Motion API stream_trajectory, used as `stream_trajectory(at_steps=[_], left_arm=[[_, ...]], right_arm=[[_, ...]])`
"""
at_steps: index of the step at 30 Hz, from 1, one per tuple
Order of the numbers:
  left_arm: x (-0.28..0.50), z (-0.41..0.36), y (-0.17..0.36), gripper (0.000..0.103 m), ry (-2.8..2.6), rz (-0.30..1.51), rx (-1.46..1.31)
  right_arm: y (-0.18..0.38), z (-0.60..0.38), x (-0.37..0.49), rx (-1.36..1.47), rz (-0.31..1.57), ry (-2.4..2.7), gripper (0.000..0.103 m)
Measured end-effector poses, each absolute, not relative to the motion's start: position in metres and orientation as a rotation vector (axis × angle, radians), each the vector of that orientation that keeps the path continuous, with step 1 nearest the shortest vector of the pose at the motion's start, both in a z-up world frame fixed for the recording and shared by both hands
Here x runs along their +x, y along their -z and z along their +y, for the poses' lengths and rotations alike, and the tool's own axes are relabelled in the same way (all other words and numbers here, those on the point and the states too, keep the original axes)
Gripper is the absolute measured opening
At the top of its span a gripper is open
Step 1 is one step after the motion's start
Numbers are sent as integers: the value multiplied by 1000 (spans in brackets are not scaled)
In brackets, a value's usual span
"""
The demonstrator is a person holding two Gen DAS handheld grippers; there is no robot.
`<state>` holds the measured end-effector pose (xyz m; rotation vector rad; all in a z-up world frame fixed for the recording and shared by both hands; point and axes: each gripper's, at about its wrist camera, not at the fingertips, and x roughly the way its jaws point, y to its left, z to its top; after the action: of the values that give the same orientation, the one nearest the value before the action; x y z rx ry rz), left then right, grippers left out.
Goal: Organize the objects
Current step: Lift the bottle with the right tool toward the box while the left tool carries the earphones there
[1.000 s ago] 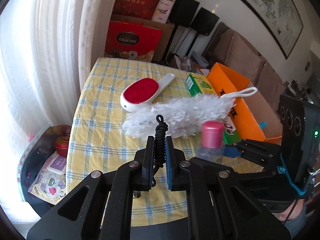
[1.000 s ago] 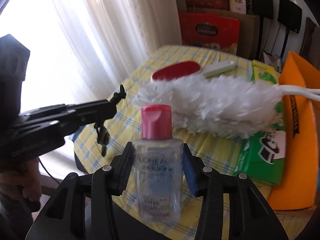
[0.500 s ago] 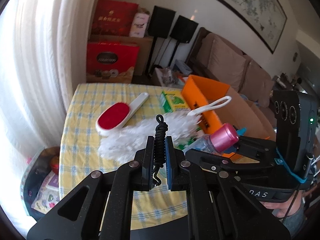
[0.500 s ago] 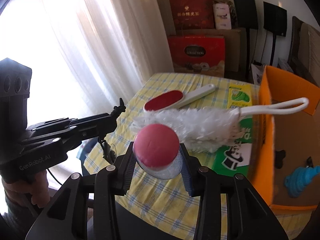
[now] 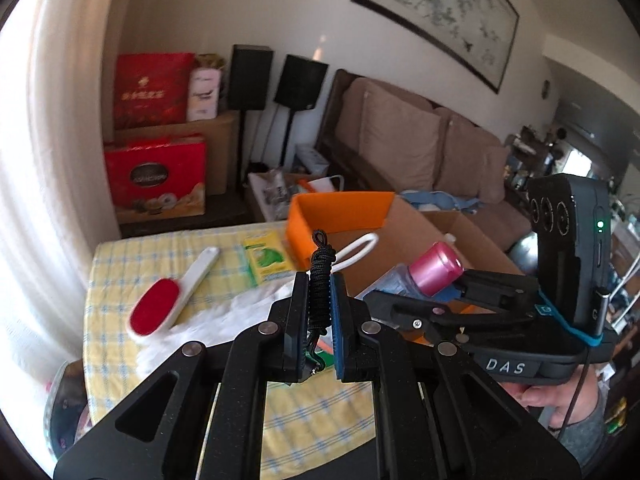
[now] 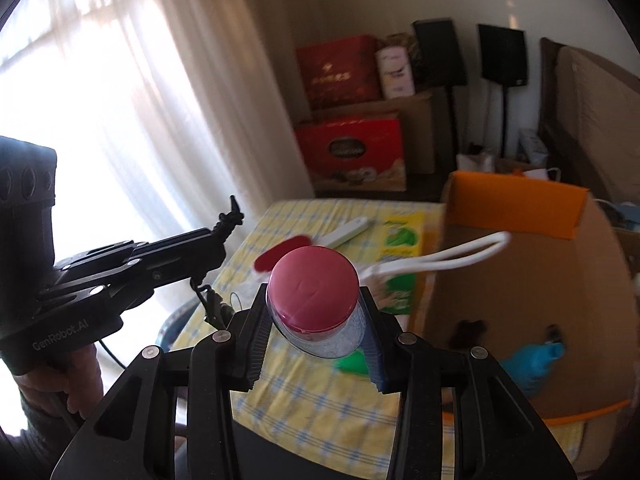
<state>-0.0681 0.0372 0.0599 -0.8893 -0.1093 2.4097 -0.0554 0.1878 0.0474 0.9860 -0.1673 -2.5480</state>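
My left gripper (image 5: 319, 282) is shut on a black braided cord (image 5: 319, 250) that stands up between its pads, with a metal clip hanging below. My right gripper (image 6: 313, 298) is shut on a clear bottle with a pink cap (image 6: 314, 284), tilted so the cap faces the lens. Both are held in the air above the yellow checked table (image 5: 120, 264). The left wrist view shows the bottle (image 5: 436, 268) just right of the cord, in front of an open orange cardboard box (image 5: 340, 208). In the right wrist view the left gripper (image 6: 218, 240) is at the left.
On the table lie a red lint brush (image 5: 154, 312), a white fluffy duster (image 5: 224, 320) with a loop handle (image 6: 460, 256) and a green packet (image 5: 268, 260). A blue item (image 6: 532, 364) lies in the orange box (image 6: 516, 200). Curtains hang at the left; red gift boxes and a sofa stand behind.
Both grippers have risen well above the table and shifted toward the orange box. The bottle has tipped from upright to cap-first toward the lens. The cord stays gripped.
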Motion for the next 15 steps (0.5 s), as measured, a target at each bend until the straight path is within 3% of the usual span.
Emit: stream_trajectory(at_steps=[15], left_arm=[[-89, 133, -64, 9, -2256, -146, -887]], right_arm=[[-54, 291, -47, 1045, -247, 2718, 41]])
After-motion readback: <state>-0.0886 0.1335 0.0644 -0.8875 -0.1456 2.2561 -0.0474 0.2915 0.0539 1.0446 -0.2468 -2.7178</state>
